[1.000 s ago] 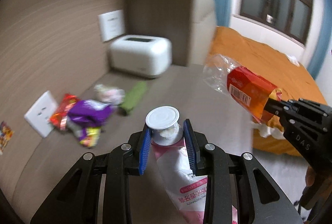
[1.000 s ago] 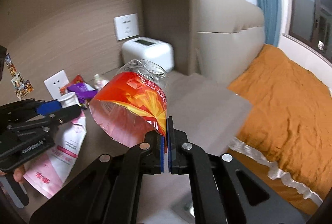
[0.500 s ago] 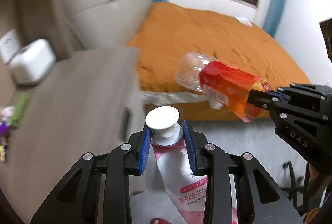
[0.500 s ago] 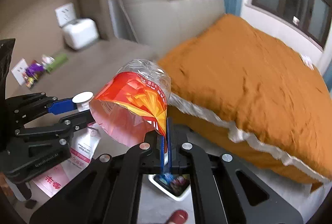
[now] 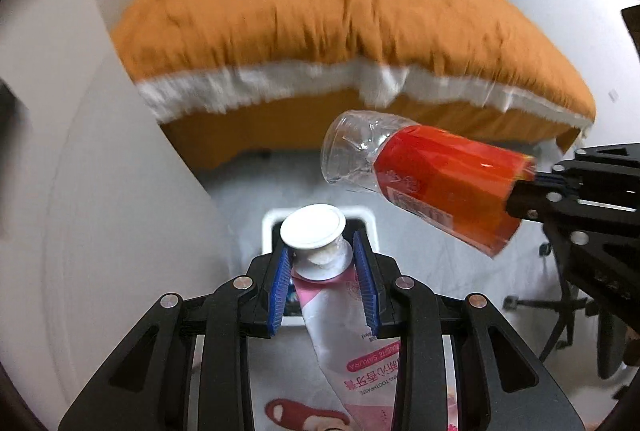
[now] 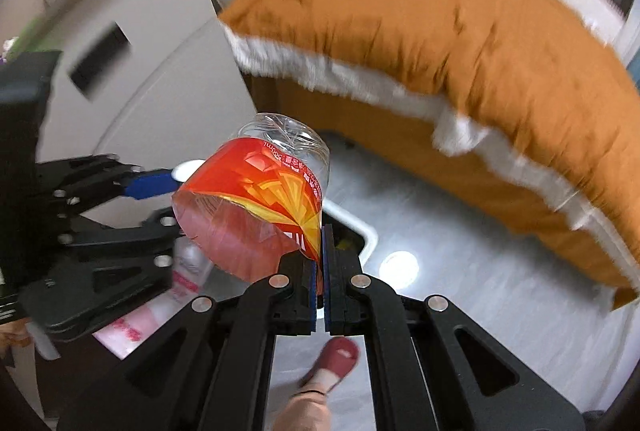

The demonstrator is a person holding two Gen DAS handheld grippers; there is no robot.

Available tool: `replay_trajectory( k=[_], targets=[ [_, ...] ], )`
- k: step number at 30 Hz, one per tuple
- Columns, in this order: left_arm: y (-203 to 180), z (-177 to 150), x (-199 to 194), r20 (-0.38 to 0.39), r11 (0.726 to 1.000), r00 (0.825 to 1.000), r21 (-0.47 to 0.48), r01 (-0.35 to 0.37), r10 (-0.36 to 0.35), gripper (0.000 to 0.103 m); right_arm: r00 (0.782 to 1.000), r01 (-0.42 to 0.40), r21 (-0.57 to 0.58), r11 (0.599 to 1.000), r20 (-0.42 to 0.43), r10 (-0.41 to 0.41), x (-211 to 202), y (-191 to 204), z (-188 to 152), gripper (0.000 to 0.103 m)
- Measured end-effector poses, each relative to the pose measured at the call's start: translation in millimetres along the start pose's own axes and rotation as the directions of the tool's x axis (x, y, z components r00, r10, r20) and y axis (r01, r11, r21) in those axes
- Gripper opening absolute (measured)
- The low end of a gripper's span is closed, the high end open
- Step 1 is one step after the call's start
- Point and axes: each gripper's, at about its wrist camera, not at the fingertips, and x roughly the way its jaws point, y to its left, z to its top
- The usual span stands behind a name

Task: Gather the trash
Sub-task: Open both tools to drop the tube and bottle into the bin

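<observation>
- Left gripper [image 5: 324, 279]: clamped on the neck of a pink toothpaste tube [image 5: 340, 335], just under its white cap [image 5: 313, 226]; the tube body hangs back between the fingers.
- Right gripper [image 6: 320, 271]: its blue pads are pressed together on the cut rim of a crushed plastic bottle [image 6: 264, 199] with a red-orange label; the clear end points away from the gripper.
- Trash bin [image 5: 370, 221]: a white-rimmed container with a dark liner, on the pale floor below both grippers; in the left wrist view it lies directly beyond the tube's cap.
- Progress, as judged: two pieces of trash are picked up and carried to the bin; neither is yet released. Dropping both remains.
- Surroundings: a bed with an orange cover [image 6: 460, 31] beside the bin; a nightstand [image 6: 132, 43] to the left; a red slipper [image 6: 336, 359] on the person's foot near the bin.
- Obstruction: none is seen over the bin's opening; the bottle's width against that opening cannot be judged.
</observation>
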Motion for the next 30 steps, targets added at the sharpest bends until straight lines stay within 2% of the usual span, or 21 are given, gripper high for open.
replay_trajectory(
  k=[3,8,9,10,11,12,13,14,16,21,30],
  targets=[
    [6,-17,62,-0.064,1.000,0.998,0.007,0.016,-0.015,0.031,0.998,0.006,0.019,1.000,-0.057,-0.005,57,-11,-14,0.003],
    [10,-43,133,-0.130,0.999,0.991,0.027,0.031,-0.027,0.031,0.992,0.009,0.027,1.000,-0.124,-0.006,135,-22,-32,0.003],
    [12,-49,150,-0.150,0.999,0.988,0.026,0.038,-0.033,0.032,0.991,0.000,0.022,1.000,-0.132,0.003,148,-23,-36,0.003],
    [14,-53,159,-0.157,0.999,0.987,0.019,0.047,-0.043,0.037,0.990,-0.008,0.009,1.000,-0.140,0.009,162,-23,-40,0.007],
    [15,-56,168,-0.166,0.998,0.984,0.004,0.064,-0.062,0.050,0.991,-0.005,-0.003,1.000,-0.136,0.005,168,-22,-42,0.018],
    [17,-60,179,-0.179,0.997,0.981,-0.011,0.074,-0.075,0.094,0.992,0.005,-0.017,1.000,-0.128,-0.007,176,-24,-46,0.058],
    [17,-67,191,-0.197,0.999,0.980,0.010,0.033,-0.030,0.098,0.993,0.013,-0.014,1.000,-0.113,-0.014,181,-26,-48,0.089],
    [17,-71,198,-0.192,1.000,0.981,0.025,0.016,-0.011,0.098,0.994,0.017,-0.017,1.000,-0.109,-0.019,188,-29,-52,0.097],
    [18,-79,211,-0.215,0.999,0.977,0.039,0.011,-0.003,0.098,0.992,0.022,-0.041,0.999,-0.122,-0.027,199,-30,-59,0.098],
    [11,-84,215,-0.199,0.994,0.979,0.109,-0.031,0.052,0.098,0.989,0.062,-0.080,0.995,-0.130,-0.072,205,-30,-69,0.098],
    [17,-68,180,-0.168,0.995,0.984,0.093,-0.046,0.062,0.098,0.990,0.072,-0.093,0.993,-0.117,-0.083,179,-24,-57,0.098]
  ],
)
